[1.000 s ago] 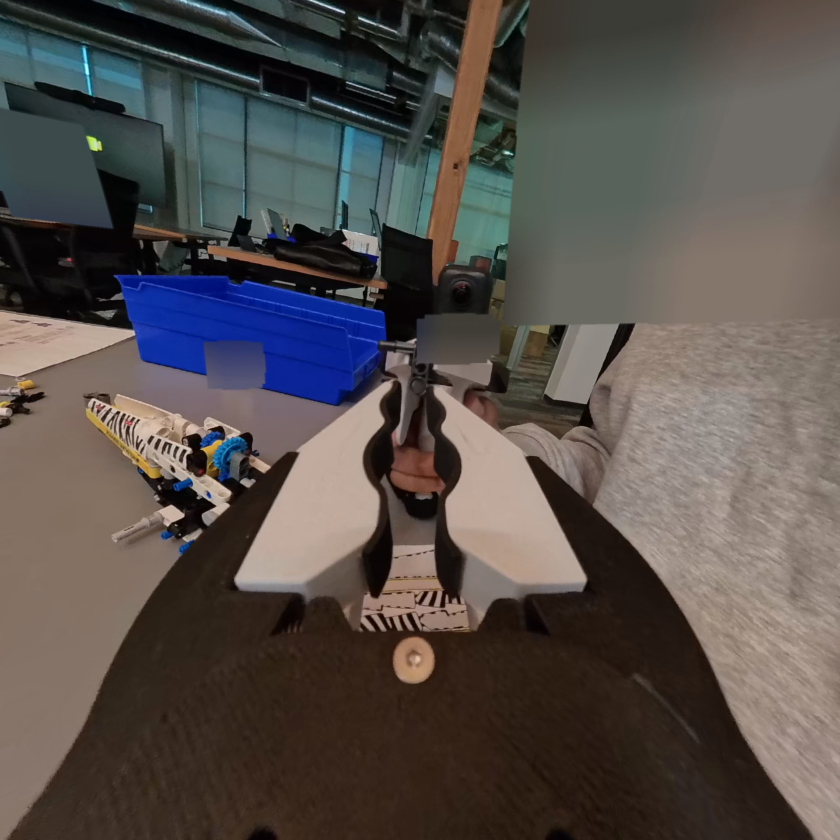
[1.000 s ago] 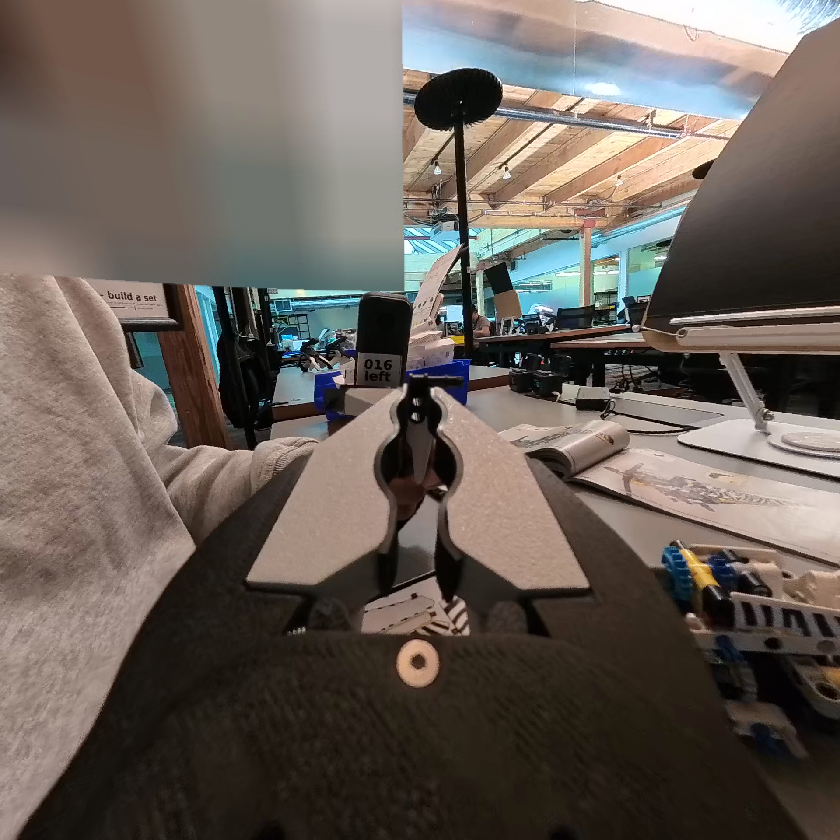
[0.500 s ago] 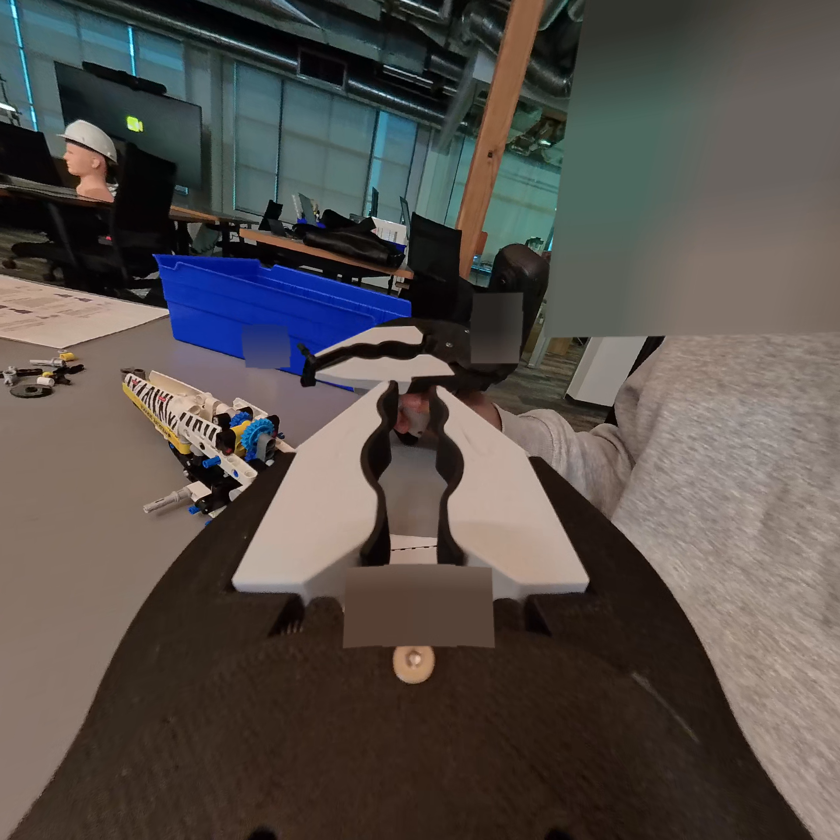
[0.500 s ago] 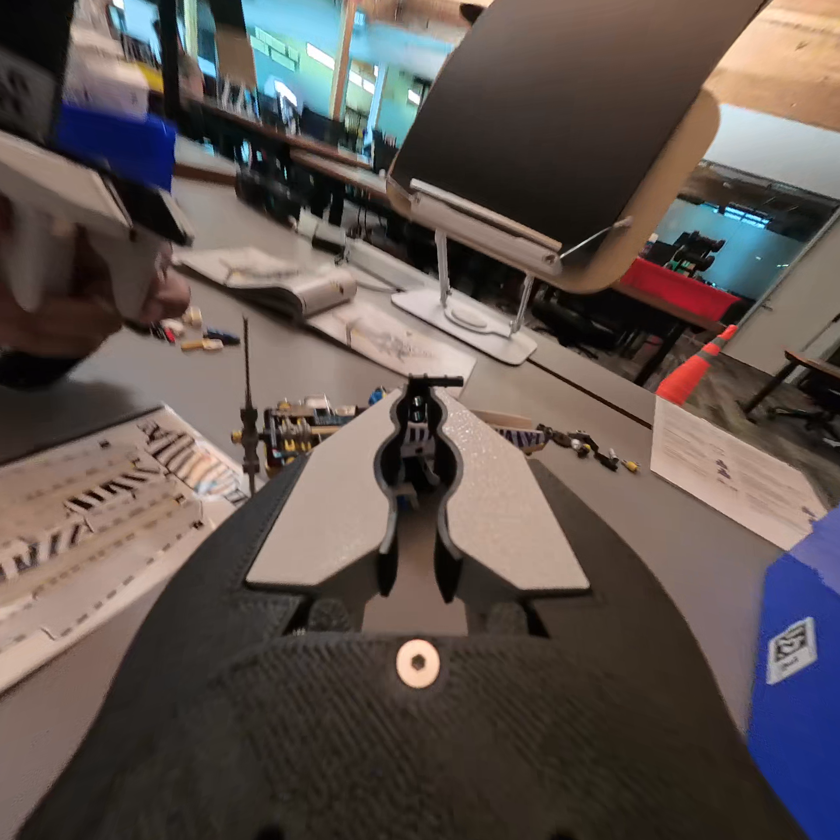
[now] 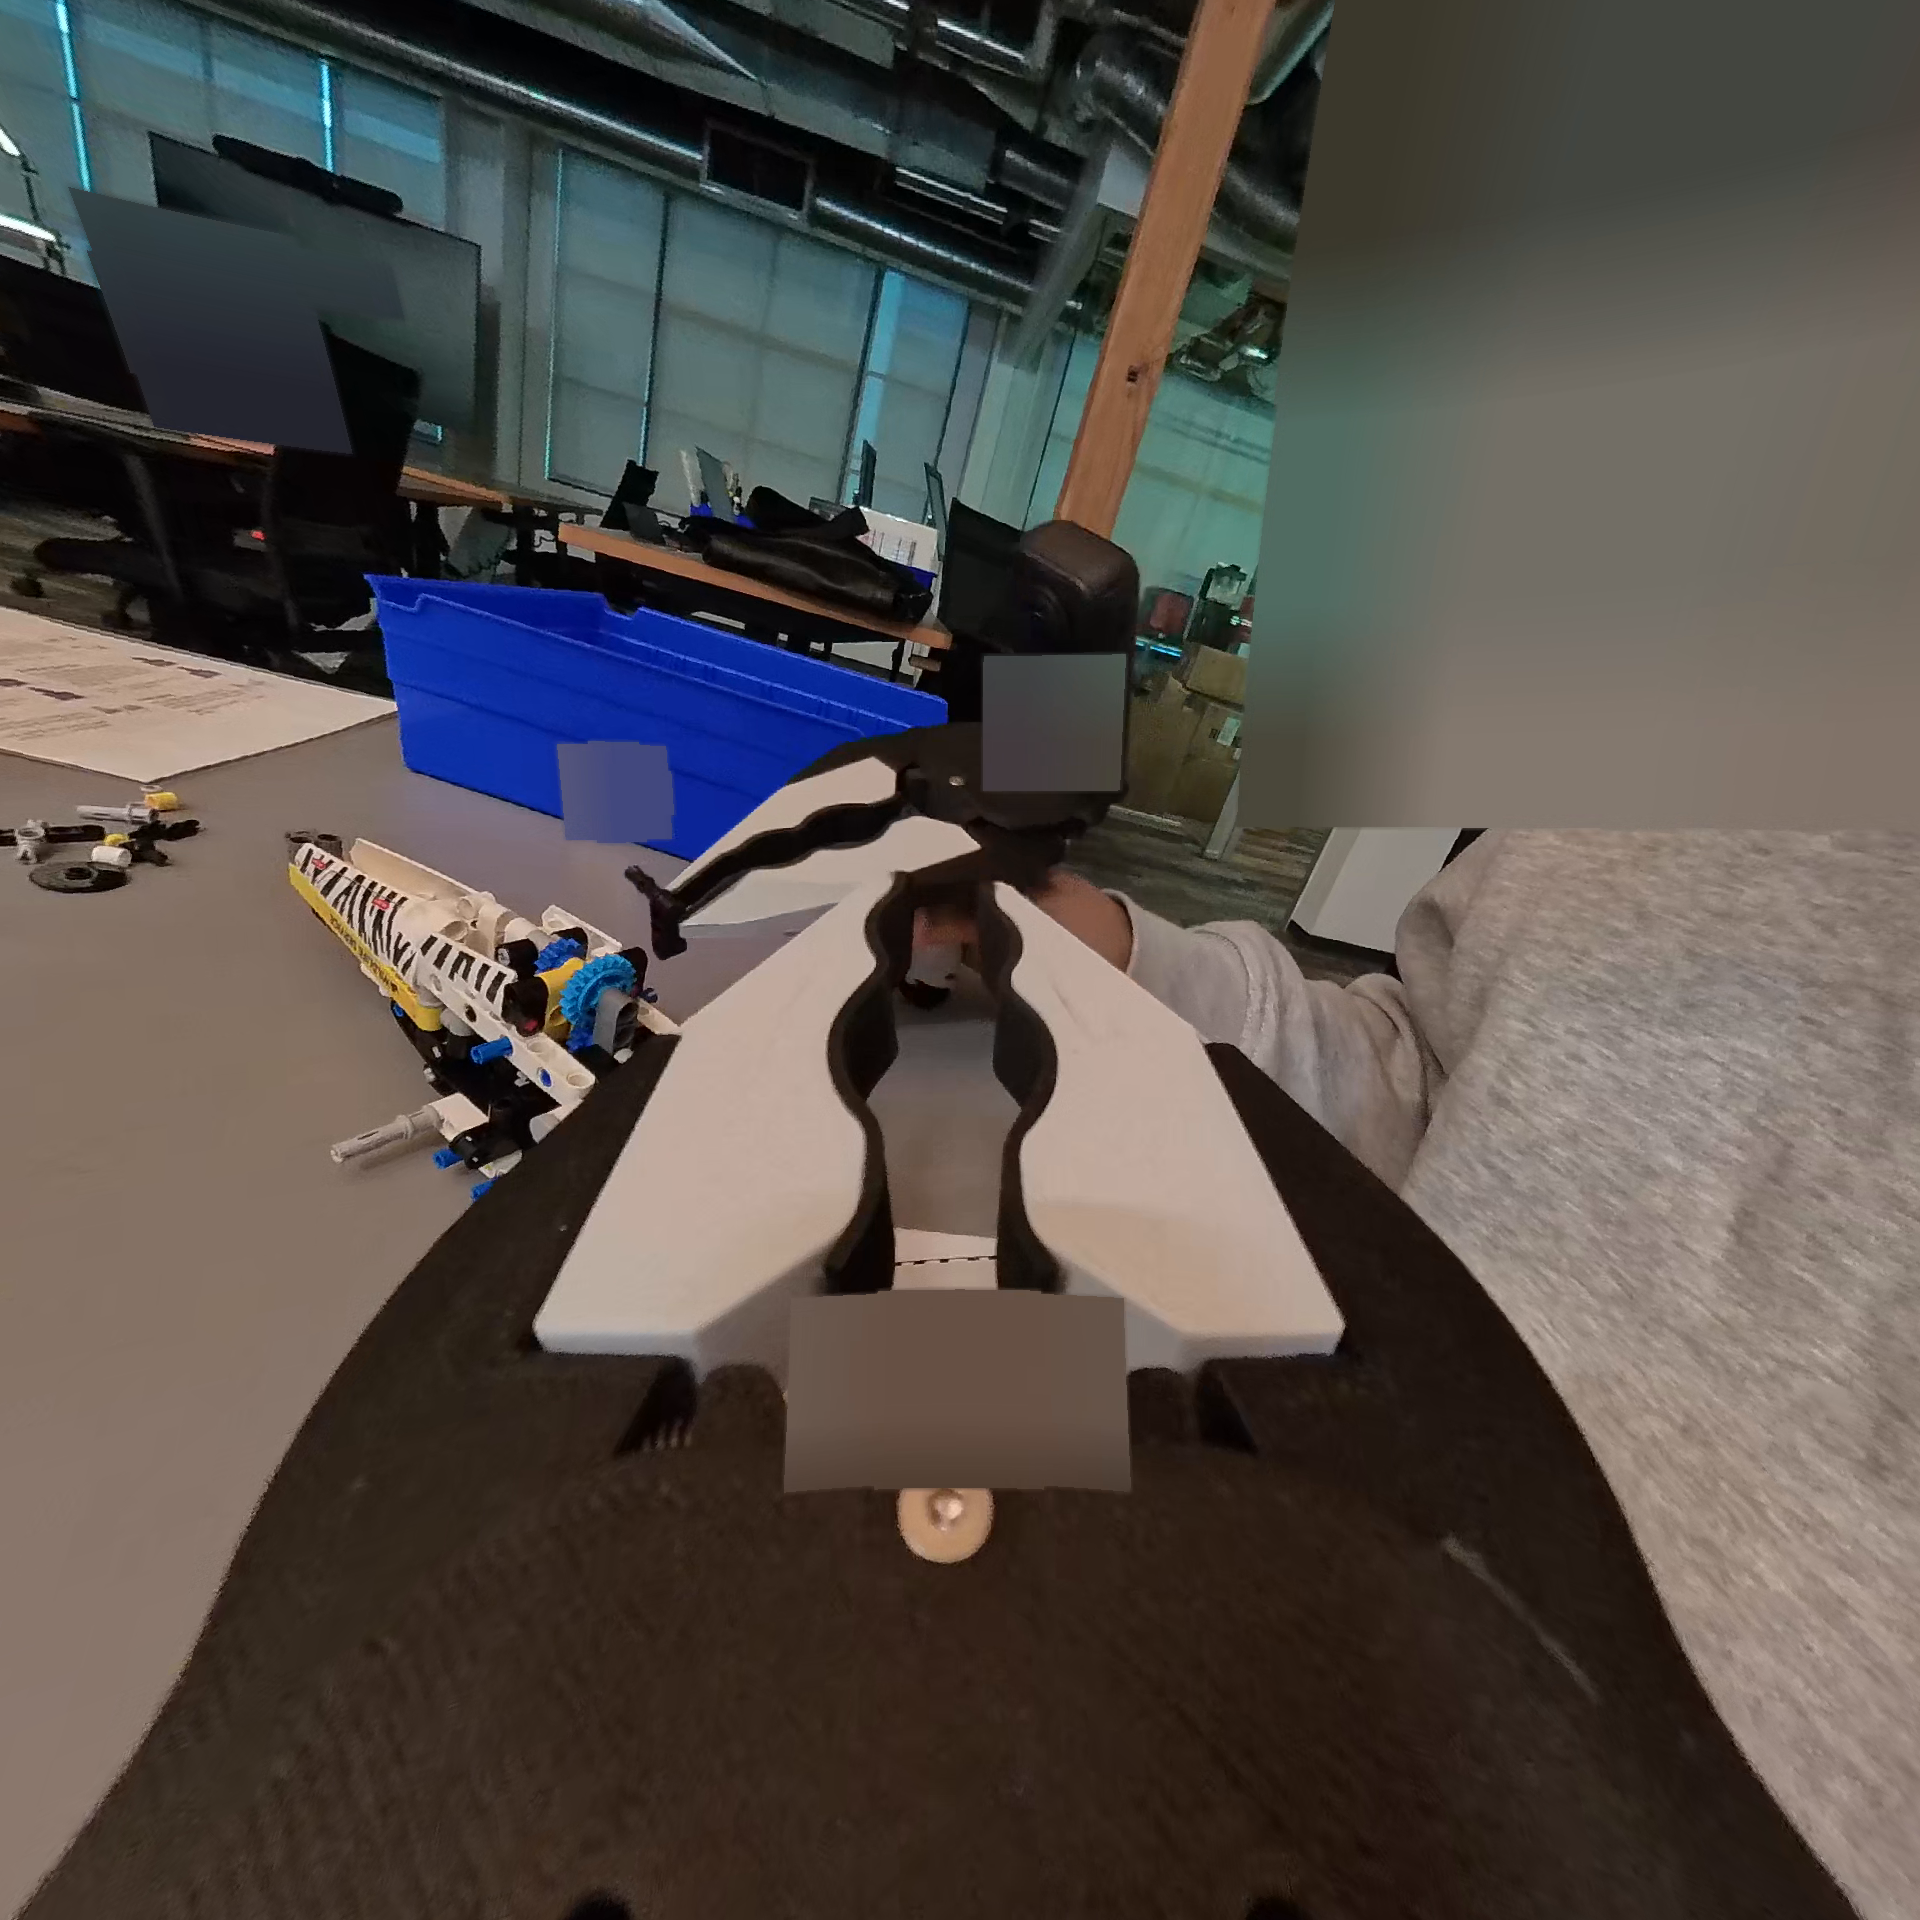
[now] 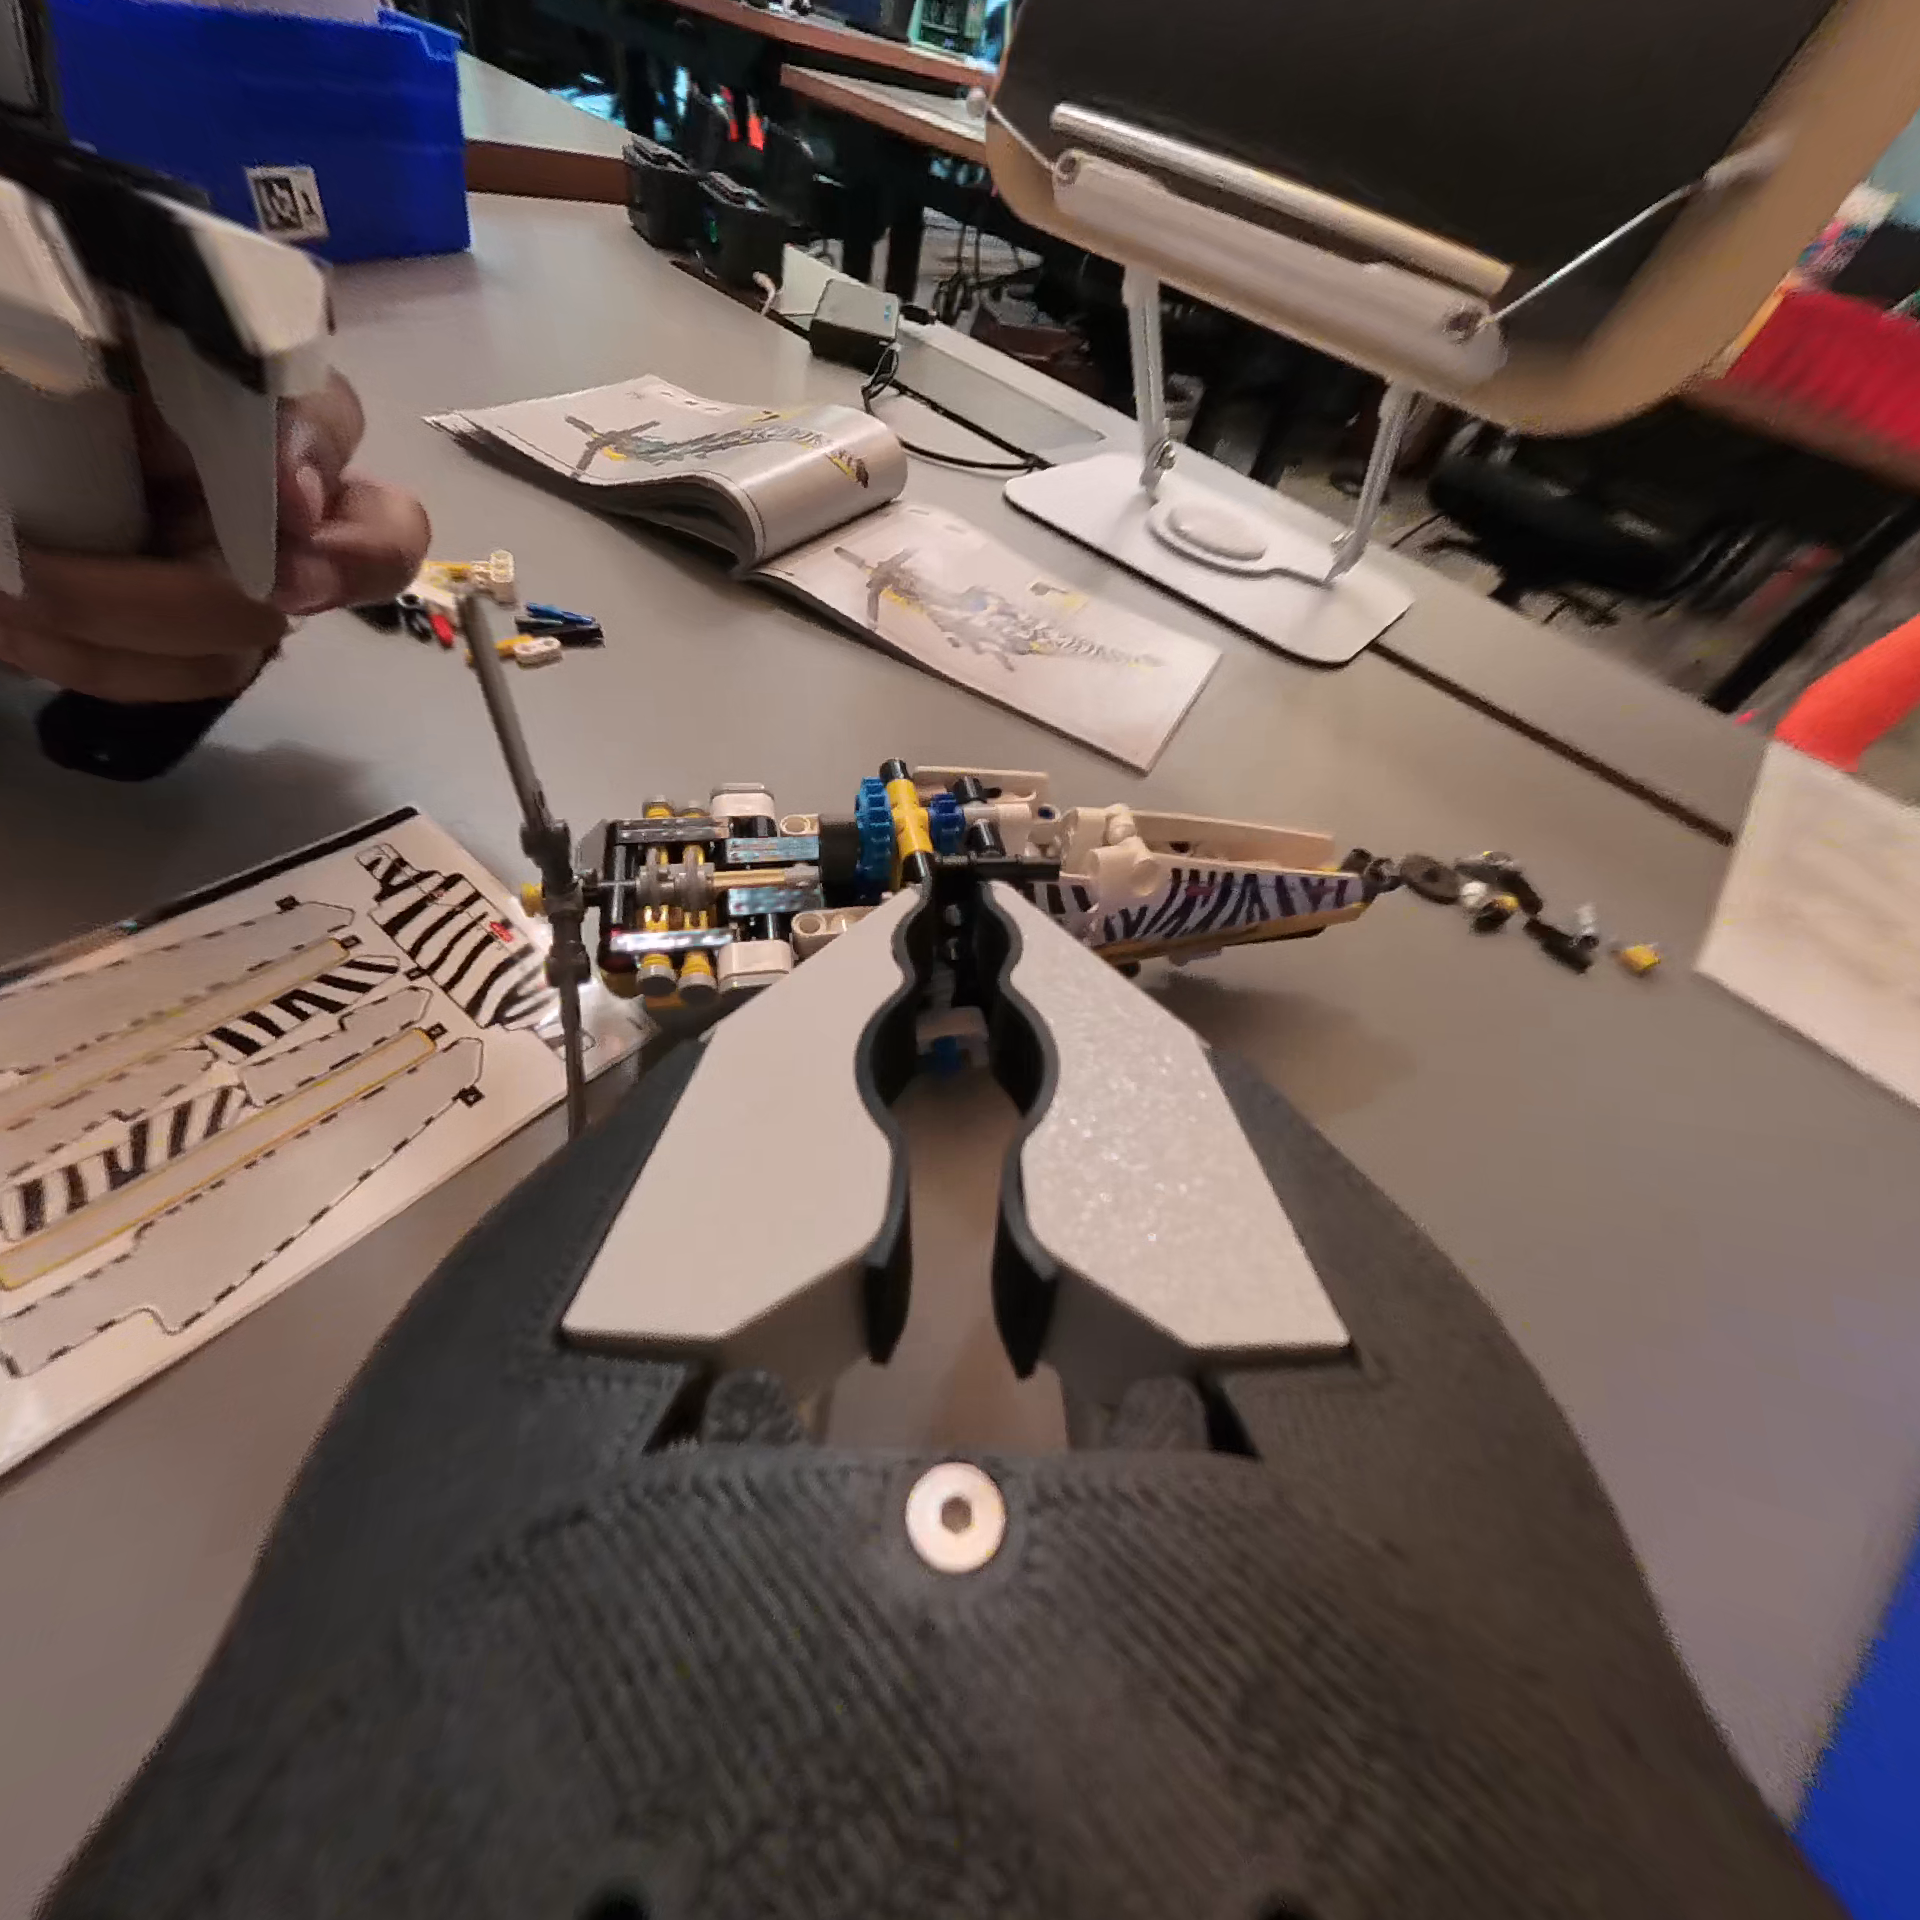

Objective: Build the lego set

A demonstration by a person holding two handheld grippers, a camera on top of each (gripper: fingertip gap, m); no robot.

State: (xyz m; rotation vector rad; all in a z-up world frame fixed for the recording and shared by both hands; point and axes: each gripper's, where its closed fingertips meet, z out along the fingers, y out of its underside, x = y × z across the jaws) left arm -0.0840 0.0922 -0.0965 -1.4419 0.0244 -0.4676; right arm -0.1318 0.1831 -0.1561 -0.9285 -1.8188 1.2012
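Zebra-striped model (image 6: 935,883) lies crosswise just ahead of the right hand-held gripper (image 6: 951,914), nearer it, clamping a small black piece (image 5: 657,914); left hand-held gripper (image 5: 940,904) empty, slightly parted.

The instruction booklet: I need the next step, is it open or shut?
Open. The instruction booklet lies on the grey table, earlier pages folded back, one page spread flat.

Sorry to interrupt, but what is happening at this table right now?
A person is building a Lego set with a hand-held tool in each hand. The right tool is shut on a small black piece, close to the half-built zebra-striped model on the grey table. The left tool is open and empty. A sticker sheet, an open instruction booklet and loose parts lie around the model.
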